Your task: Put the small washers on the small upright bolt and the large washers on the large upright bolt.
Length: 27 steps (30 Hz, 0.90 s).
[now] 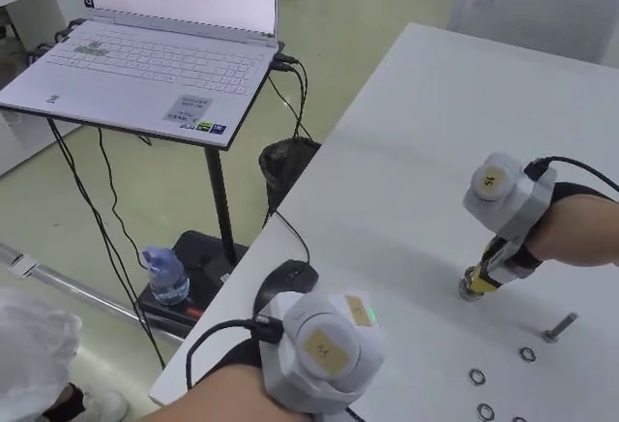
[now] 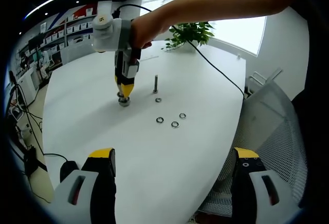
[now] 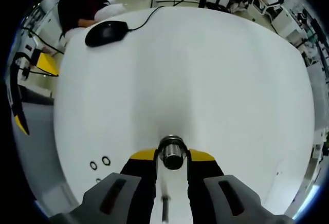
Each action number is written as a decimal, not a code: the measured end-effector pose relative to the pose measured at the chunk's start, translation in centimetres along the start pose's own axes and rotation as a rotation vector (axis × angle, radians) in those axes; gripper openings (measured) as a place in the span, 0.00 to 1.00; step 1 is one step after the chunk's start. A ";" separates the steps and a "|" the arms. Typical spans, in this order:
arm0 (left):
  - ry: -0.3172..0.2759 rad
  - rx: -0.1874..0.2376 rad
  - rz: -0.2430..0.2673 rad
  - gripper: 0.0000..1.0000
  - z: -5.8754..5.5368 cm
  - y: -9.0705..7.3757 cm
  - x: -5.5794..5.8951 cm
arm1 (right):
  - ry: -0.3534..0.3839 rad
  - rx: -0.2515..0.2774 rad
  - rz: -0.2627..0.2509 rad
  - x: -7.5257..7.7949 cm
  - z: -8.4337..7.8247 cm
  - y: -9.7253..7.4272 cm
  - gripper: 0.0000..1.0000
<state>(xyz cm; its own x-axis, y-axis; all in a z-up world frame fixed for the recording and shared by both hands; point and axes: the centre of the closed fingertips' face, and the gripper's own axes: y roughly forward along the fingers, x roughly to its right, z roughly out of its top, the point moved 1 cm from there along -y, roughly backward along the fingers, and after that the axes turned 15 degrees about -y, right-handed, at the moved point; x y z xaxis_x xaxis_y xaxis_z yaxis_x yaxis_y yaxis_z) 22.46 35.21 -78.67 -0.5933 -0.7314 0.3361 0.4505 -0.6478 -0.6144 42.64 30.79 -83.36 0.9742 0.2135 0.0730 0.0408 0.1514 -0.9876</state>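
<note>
The large bolt (image 1: 470, 292) stands upright on the white table (image 1: 406, 180). My right gripper (image 1: 483, 280) is shut on it, with the yellow fingertips (image 3: 143, 155) hugging both sides of the bolt (image 3: 172, 151). The small bolt (image 1: 559, 326) stands just right of it. Several washers (image 1: 476, 376) lie loose on the table in front of the bolts. In the left gripper view the same washers (image 2: 175, 124) lie beyond my left gripper (image 2: 175, 157). It is open and holds nothing, well short of the small bolt (image 2: 155, 84) and large bolt (image 2: 124, 101).
A black mouse (image 1: 285, 282) with its cable lies at the table's near left edge. Left of the table, a laptop (image 1: 145, 64) sits on a stand, with a water bottle (image 1: 166, 275) on the floor. A mesh chair (image 1: 532, 6) stands at the far side.
</note>
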 end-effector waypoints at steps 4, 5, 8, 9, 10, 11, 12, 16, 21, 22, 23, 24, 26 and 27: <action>-0.012 0.008 -0.001 0.94 0.0 -0.1 -0.1 | 0.006 -0.006 0.009 -0.1 -0.1 0.3 0.22; -0.012 0.010 -0.002 0.94 0.0 -0.1 -0.1 | 0.006 -0.005 0.009 -0.1 0.0 0.4 0.22; -0.010 0.007 0.001 0.94 0.0 -0.1 -0.2 | 0.011 0.000 0.011 0.0 0.1 0.4 0.22; -0.011 0.007 0.001 0.94 0.0 -0.1 -0.3 | 0.011 -0.003 0.011 0.0 0.1 0.5 0.22; -0.014 0.008 0.001 0.93 0.0 -0.1 -0.3 | 0.006 -0.005 0.012 0.0 0.1 0.6 0.22; -0.015 0.008 0.001 0.93 -0.1 -0.1 -0.4 | 0.007 -0.007 0.013 0.0 0.0 0.7 0.22; -0.015 0.006 0.002 0.93 -0.1 -0.1 -0.4 | 0.008 -0.008 0.015 0.0 0.0 0.8 0.22; -0.012 -0.003 0.002 0.92 -0.2 -0.1 -0.5 | 0.004 -0.018 0.018 -0.1 -0.1 1.1 0.22; -0.015 0.000 0.000 0.92 -0.2 -0.1 -0.5 | 0.011 -0.009 0.017 0.0 0.0 1.1 0.22; -0.015 -0.001 0.000 0.92 -0.2 -0.1 -0.5 | 0.009 -0.008 0.016 0.0 0.0 1.1 0.22; -0.015 0.000 -0.001 0.91 -0.2 -0.1 -0.4 | 0.007 -0.007 0.016 0.0 0.0 1.1 0.22; -0.014 0.000 -0.003 0.91 -0.3 -0.1 -0.4 | 0.008 -0.006 0.015 0.0 0.0 1.1 0.22; -0.011 -0.007 -0.003 0.91 -0.4 -0.1 -0.4 | 0.011 -0.007 0.014 -0.1 0.0 1.1 0.23; -0.010 -0.008 -0.002 0.91 -0.4 -0.1 -0.4 | 0.010 -0.007 0.013 -0.1 0.0 1.1 0.23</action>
<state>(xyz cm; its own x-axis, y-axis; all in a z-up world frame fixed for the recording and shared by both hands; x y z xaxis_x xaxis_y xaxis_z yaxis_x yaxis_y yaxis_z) 22.39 35.62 -79.05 -0.5873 -0.7322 0.3449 0.4439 -0.6477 -0.6193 42.58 30.98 -84.48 0.9768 0.2059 0.0585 0.0293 0.1420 -0.9894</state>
